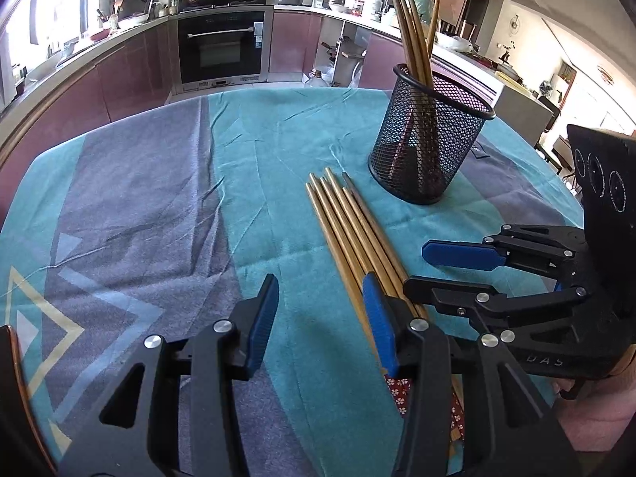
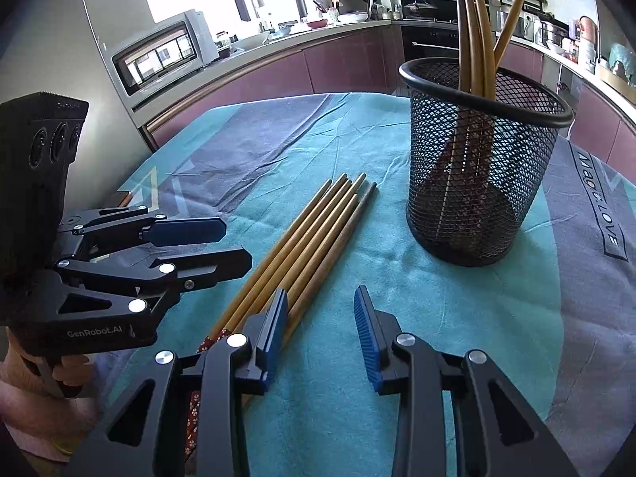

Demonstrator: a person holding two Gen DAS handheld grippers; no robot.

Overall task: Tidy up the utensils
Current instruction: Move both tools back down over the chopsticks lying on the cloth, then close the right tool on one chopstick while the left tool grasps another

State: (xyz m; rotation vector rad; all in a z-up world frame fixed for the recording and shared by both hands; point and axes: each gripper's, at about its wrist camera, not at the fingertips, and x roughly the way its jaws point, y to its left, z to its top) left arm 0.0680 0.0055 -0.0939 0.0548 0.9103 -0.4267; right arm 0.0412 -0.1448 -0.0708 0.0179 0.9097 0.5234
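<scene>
Chopsticks [image 1: 349, 230] are lying bundled flat on the teal-clothed table [image 1: 159, 198], just beside the black mesh holder [image 1: 429, 143] that already has a few standing in it. Left claw [image 1: 322, 314] and right claw [image 2: 320, 326] both sit partly open, gripping nothing.

Bare cloth [image 1: 139, 198] lies open left of the chopsticks [image 1: 349, 230]; the mesh holder [image 1: 429, 139] blocks beyond them.

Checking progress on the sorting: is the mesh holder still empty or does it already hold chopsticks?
Partly filled. The mesh holder stands upright with several chopsticks in it; a bundle of chopsticks lies on the cloth.
</scene>
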